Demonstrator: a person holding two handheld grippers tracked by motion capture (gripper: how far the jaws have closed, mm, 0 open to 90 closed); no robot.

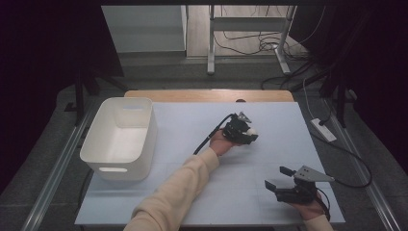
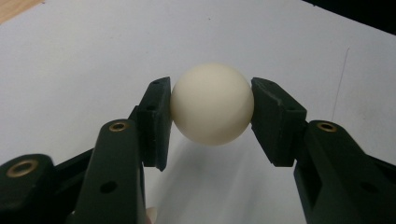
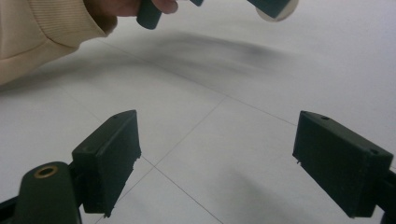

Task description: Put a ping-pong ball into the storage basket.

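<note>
The left claw (image 2: 212,116) is squeezing a white ball (image 2: 212,103) by its two sides, so it is hanging just above the middle of the surface (image 1: 192,130). The right claw (image 3: 224,163) is waiting wide open, holding nothing, near the right. The white bin (image 1: 120,137) is sitting far left, likely for the ball.

We look along the left claw (image 2: 212,109), whose two black jaws rise from the bottom edge. Between them we see a cream-white ball (image 2: 212,103), smooth and round, clamped at its widest part. Each pad (image 2: 156,122) presses flat against one side of the ball; no gap shows at either contact. The ball sits near the pad tips and stands clear of the white desk (image 2: 93,60), with its soft shadow falling on the surface below it. A brass-coloured insert (image 2: 117,125) marks each jaw arm. A strip of wood (image 2: 14,8) shows at the upper left corner.
</note>
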